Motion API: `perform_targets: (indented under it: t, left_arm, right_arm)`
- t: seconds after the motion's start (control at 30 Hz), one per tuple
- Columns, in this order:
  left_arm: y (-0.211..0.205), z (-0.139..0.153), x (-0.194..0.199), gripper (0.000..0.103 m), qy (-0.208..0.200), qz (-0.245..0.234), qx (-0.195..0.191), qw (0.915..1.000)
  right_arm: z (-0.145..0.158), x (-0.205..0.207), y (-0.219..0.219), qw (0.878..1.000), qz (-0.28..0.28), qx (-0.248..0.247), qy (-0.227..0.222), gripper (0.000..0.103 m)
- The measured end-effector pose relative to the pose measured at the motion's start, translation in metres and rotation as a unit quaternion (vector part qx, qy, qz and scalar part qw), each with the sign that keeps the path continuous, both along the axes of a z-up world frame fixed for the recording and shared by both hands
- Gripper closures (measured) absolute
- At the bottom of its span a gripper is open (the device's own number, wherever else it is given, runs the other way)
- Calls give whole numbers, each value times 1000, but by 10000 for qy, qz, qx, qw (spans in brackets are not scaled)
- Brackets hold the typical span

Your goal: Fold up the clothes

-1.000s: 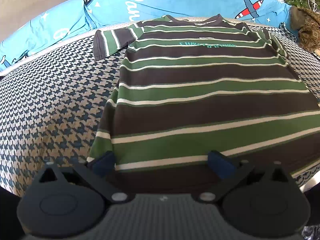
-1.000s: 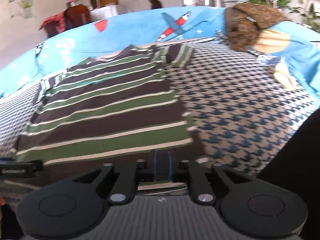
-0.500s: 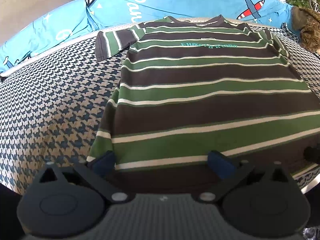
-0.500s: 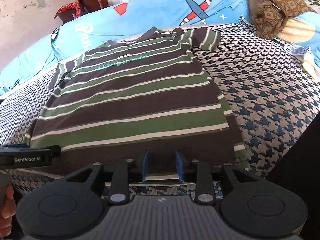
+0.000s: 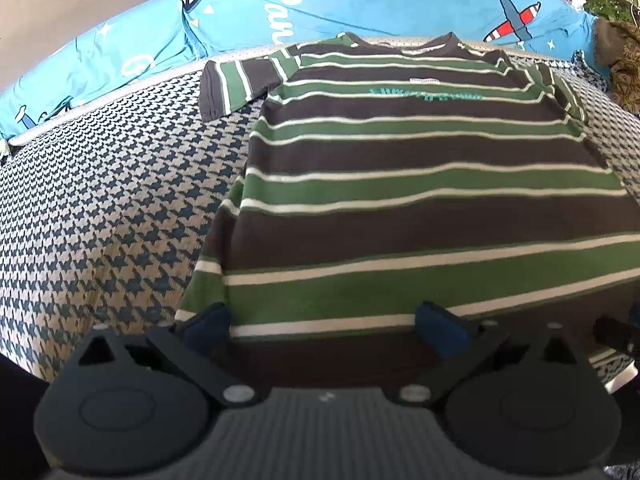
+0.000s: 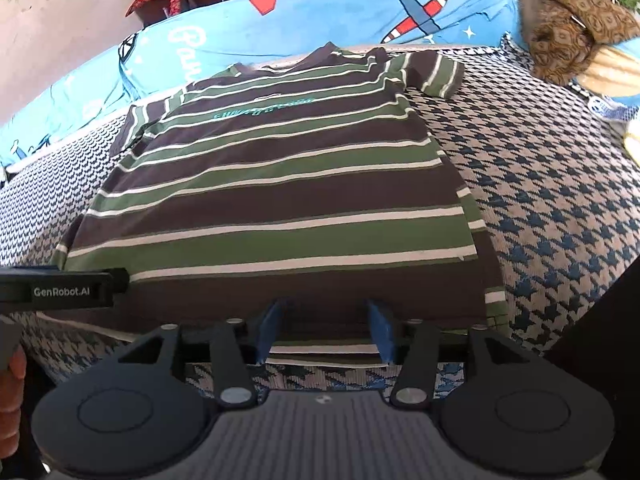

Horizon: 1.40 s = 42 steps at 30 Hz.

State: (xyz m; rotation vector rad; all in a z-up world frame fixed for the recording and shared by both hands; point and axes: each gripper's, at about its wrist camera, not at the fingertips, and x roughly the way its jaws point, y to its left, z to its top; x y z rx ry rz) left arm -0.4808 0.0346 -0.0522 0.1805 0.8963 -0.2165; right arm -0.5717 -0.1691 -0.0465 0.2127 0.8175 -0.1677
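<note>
The striped T-shirt (image 5: 420, 200) lies spread flat on the houndstooth bedcover (image 5: 100, 208), hem toward both tongs, collar at the far end (its long axis running straight away). The left gripper (image 5: 324, 320) gapes wide at the hem's left part; the right gripper (image 6: 324, 320), narrower but empty, sits at the hem's right part.

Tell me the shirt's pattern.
Brown and green stripes with thin white lines on the shirt; clearest in left wrist view.
</note>
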Motion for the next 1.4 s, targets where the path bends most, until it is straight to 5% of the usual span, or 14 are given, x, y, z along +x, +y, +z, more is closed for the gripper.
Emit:
perform_targets:
  t: [0.57,1.4]
  left_arm:
    - [-23,5,38,0,179,243,-38,9995]
    - [-67,13,97,0,58,24,149,9999]
  right_arm:
    - [24,54,-30,9976,664,189,19,52]
    - [36,127,-80,9983,485,301,-75,46]
